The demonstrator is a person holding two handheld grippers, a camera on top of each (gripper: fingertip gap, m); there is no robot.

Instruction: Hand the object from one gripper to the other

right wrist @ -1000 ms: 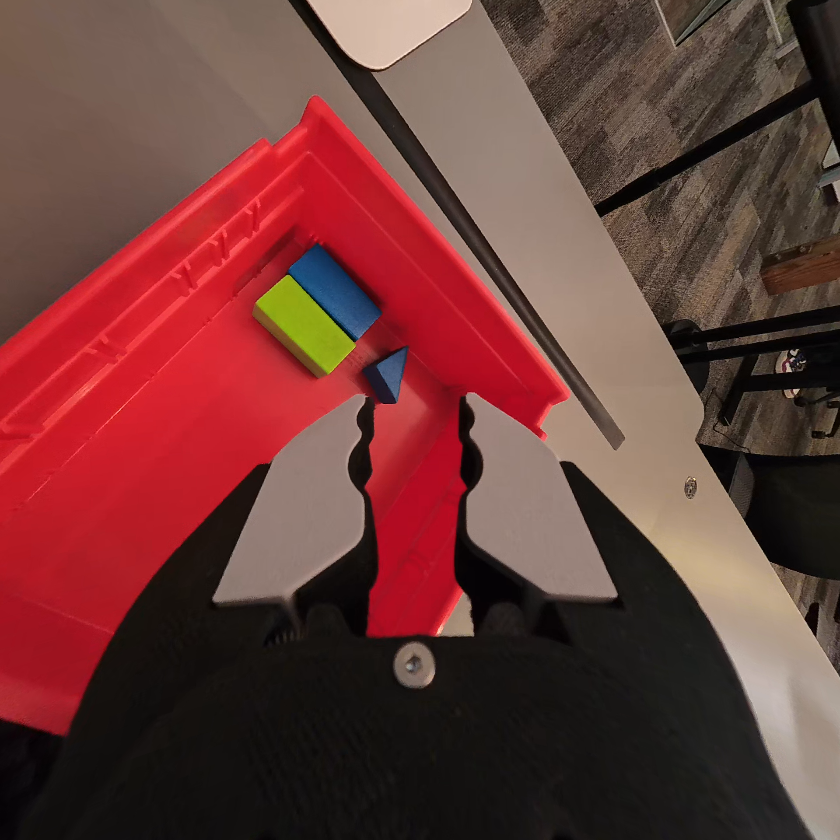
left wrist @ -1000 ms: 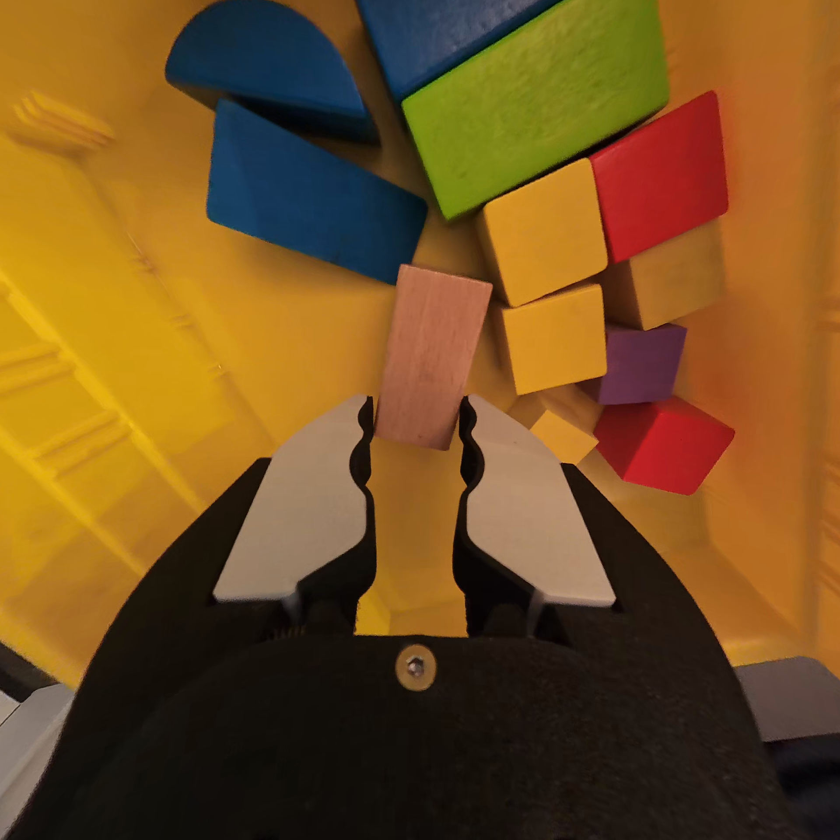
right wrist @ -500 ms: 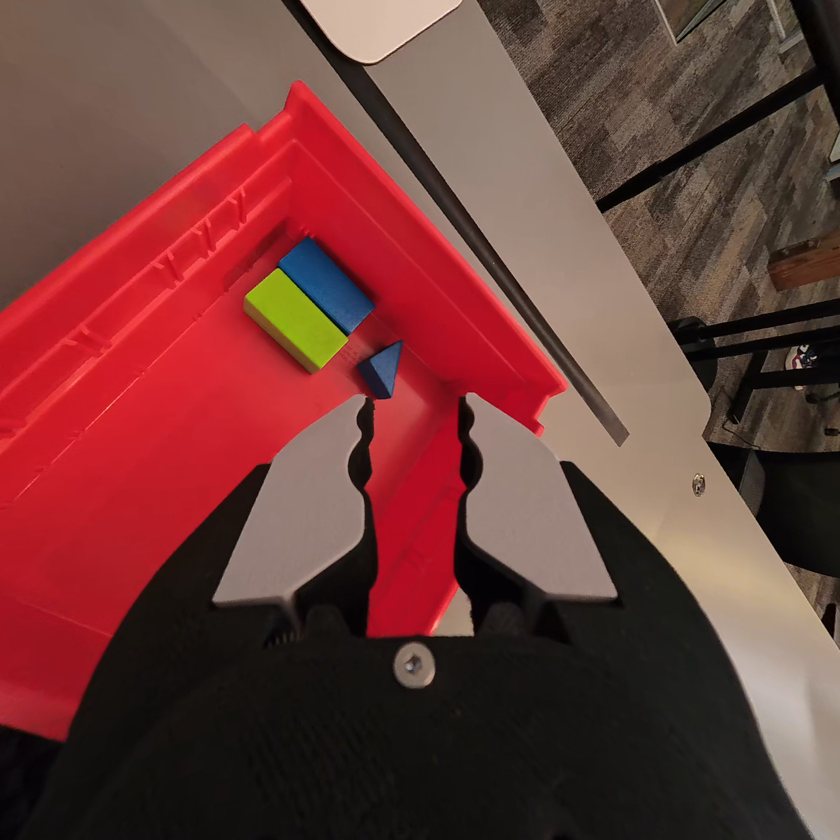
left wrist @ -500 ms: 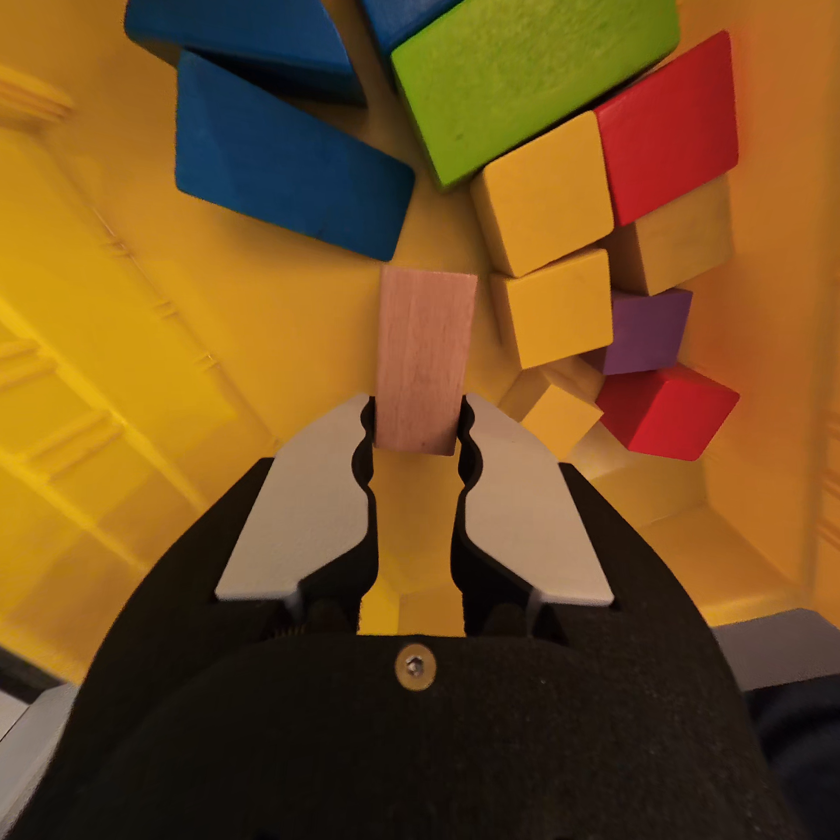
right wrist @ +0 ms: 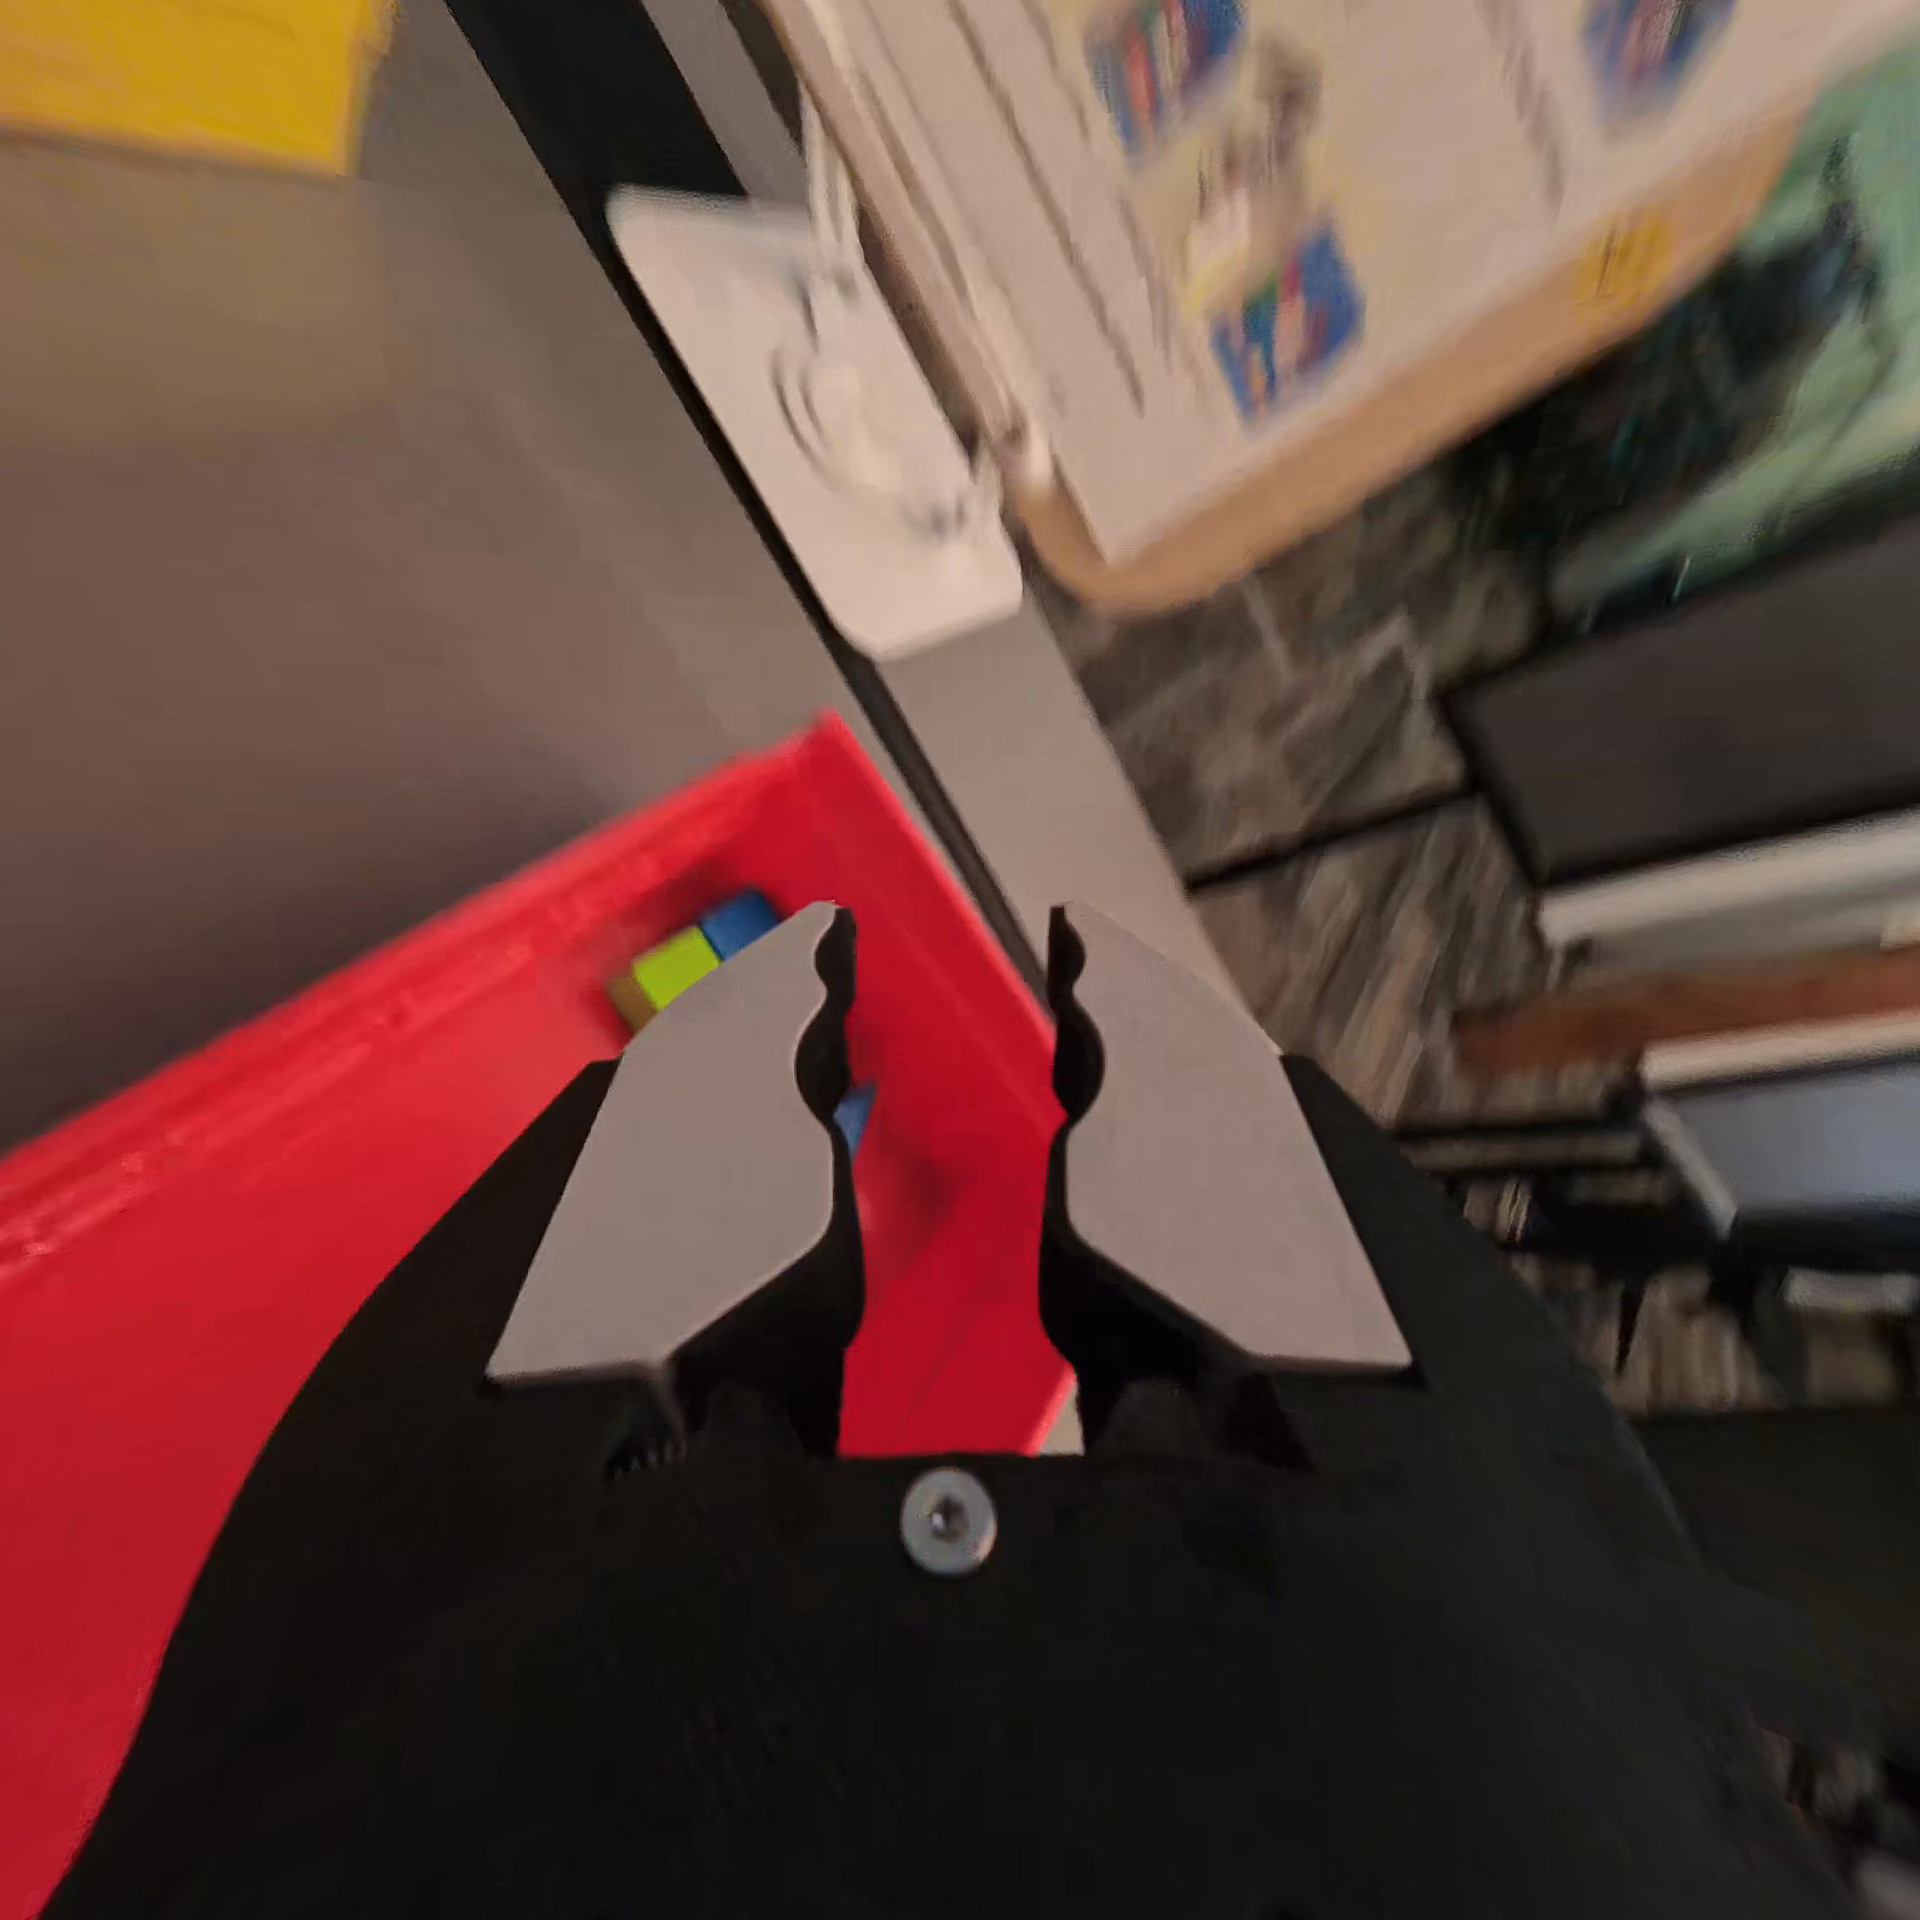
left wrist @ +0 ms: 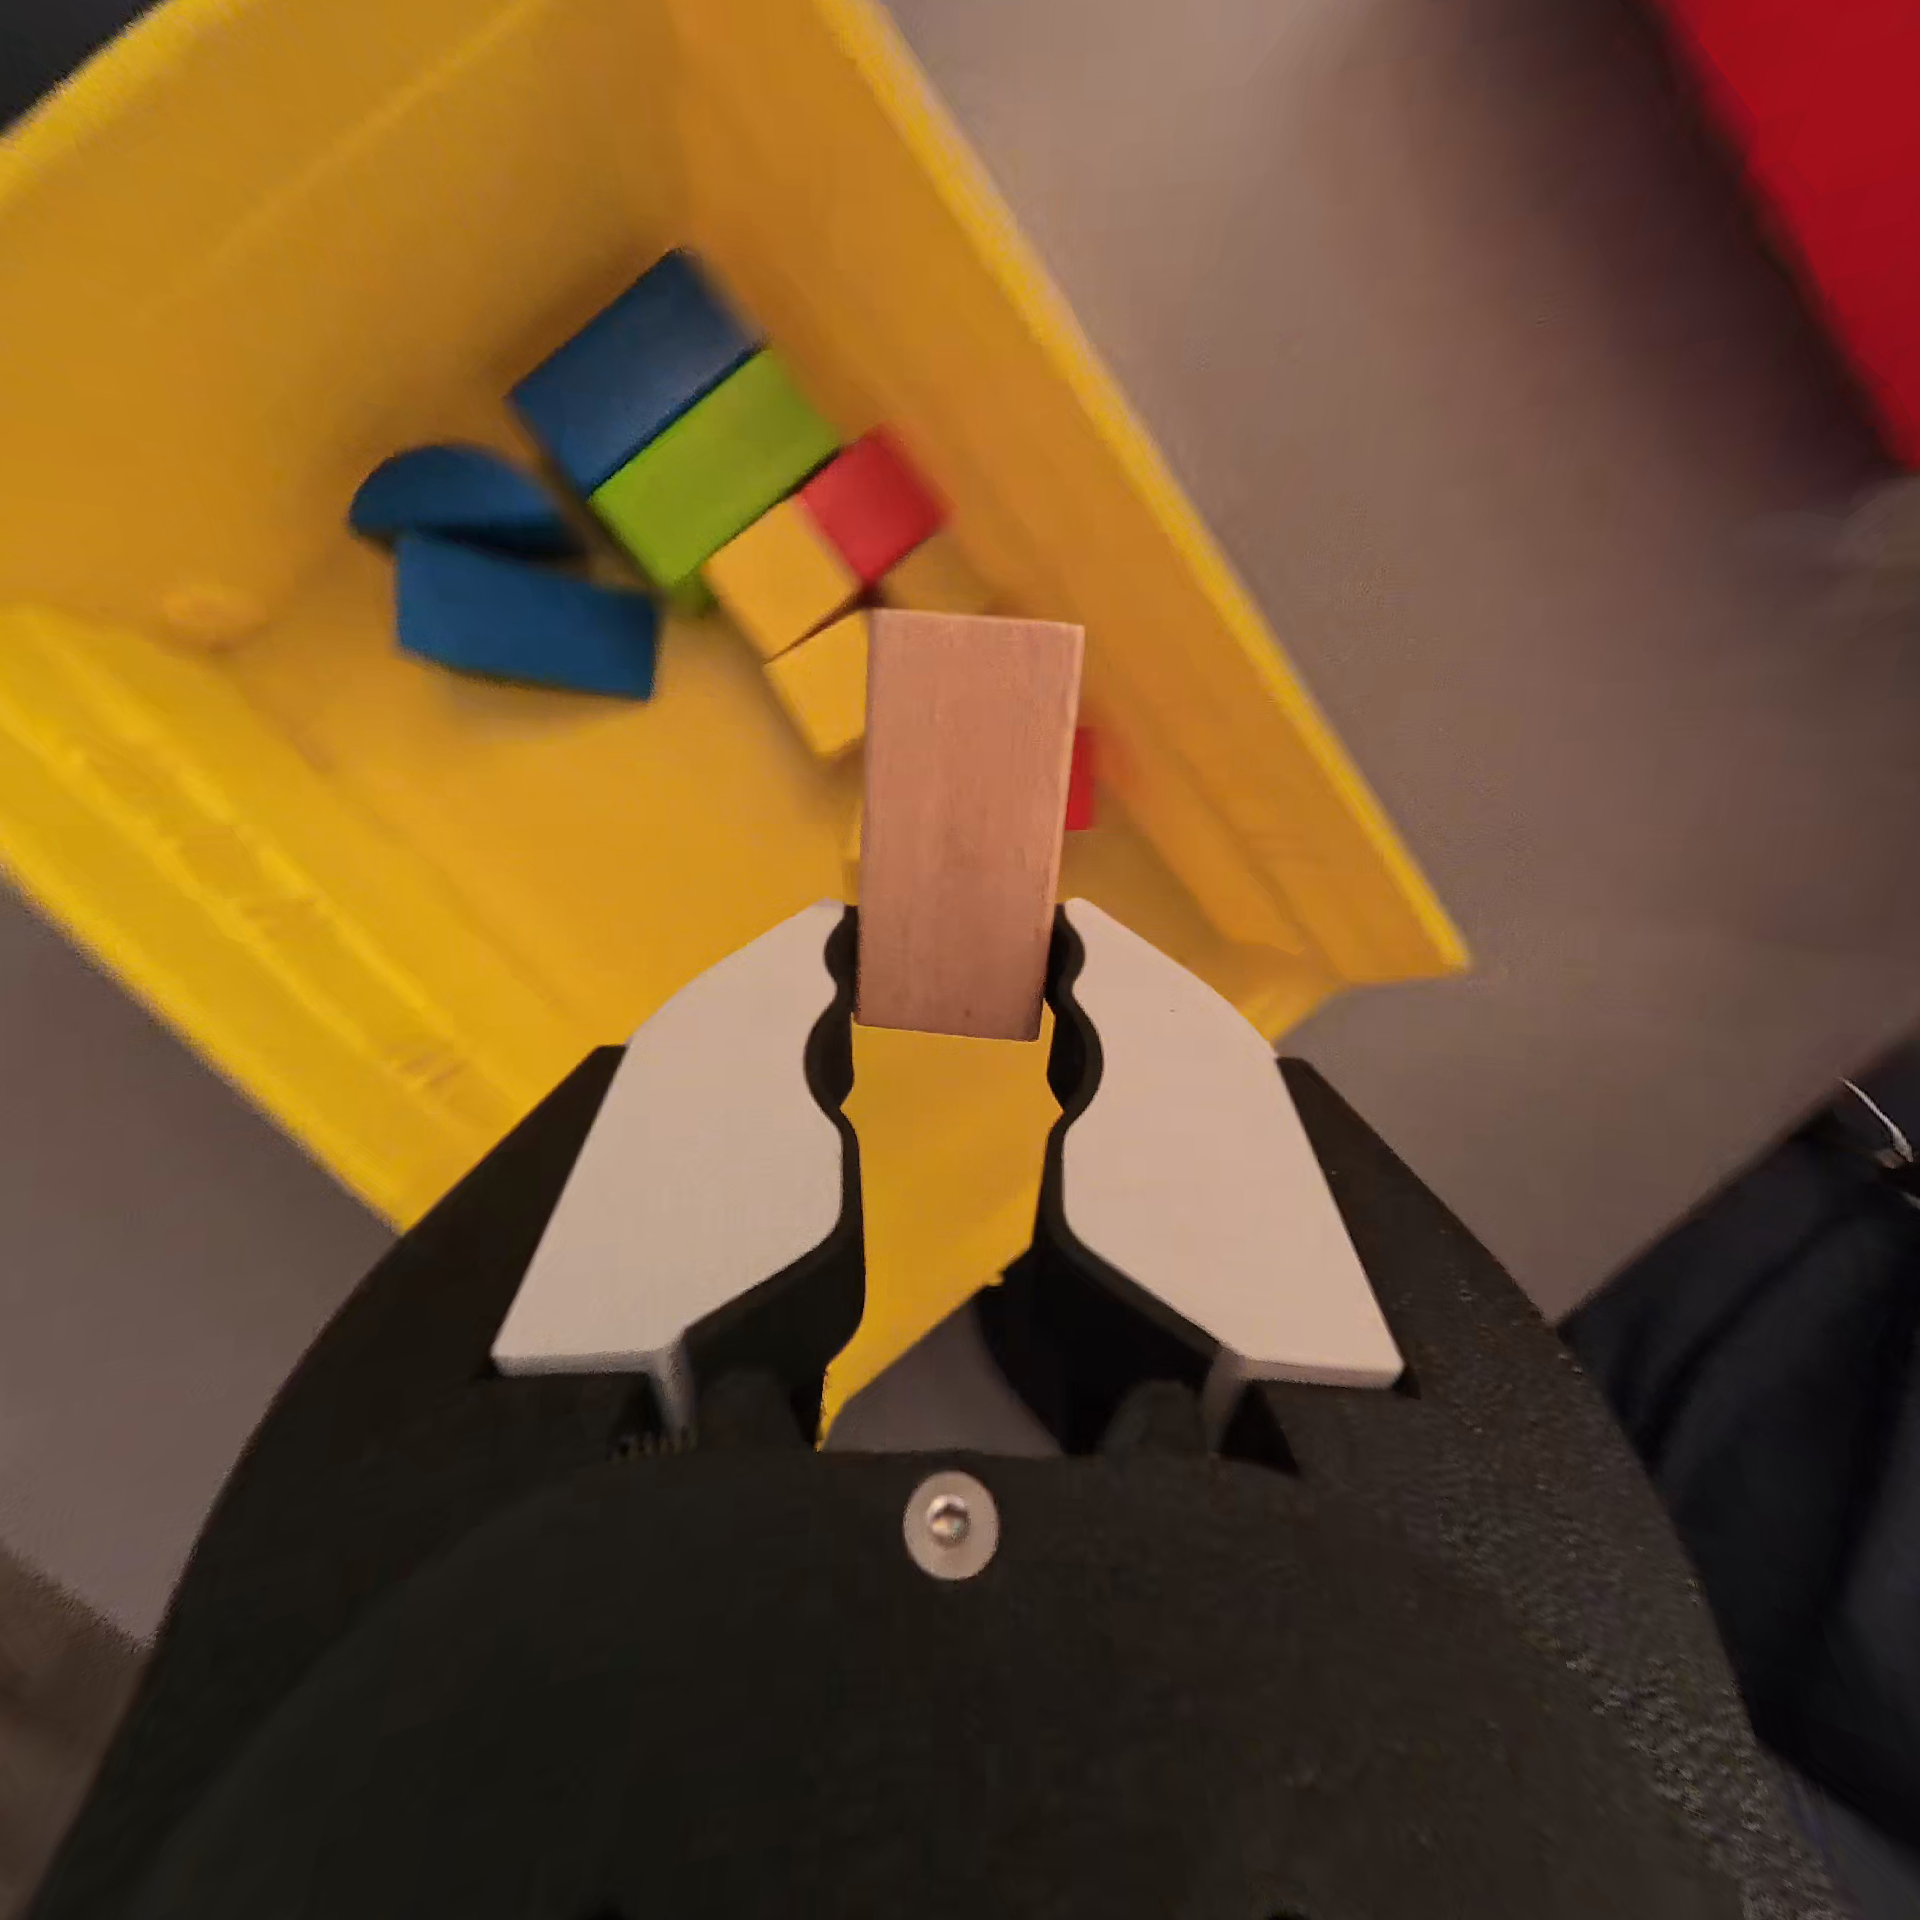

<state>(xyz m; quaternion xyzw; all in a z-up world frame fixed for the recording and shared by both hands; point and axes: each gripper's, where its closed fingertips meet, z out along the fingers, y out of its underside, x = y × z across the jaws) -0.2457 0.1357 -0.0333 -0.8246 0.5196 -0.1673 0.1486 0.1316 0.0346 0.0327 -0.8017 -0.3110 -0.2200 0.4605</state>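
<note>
My left gripper (left wrist: 951, 940) is shut on a plain wooden plank block (left wrist: 961, 821), held by its near end and raised above the yellow bin (left wrist: 312, 831). The block stands out forward past the fingertips. Blue, green, yellow and red blocks (left wrist: 686, 488) lie in the bin below. My right gripper (right wrist: 951, 920) is open and empty above the red bin (right wrist: 312, 1091). That bin holds a green block (right wrist: 670, 971), a blue block (right wrist: 736, 920) and a small blue wedge (right wrist: 854, 1117). Neither gripper shows in the other's view.
The bins stand on a grey table (left wrist: 1455, 520). A corner of the red bin (left wrist: 1829, 208) shows at top right of the left wrist view. A white pad (right wrist: 831, 416) and a printed box (right wrist: 1247, 208) lie beyond the red bin. Dark furniture (right wrist: 1714, 727) stands beyond the table's right edge.
My left gripper closed on the wooden block and lifted it well up out of the yellow bin. My right gripper swung upward and away from the red bin, staying open.
</note>
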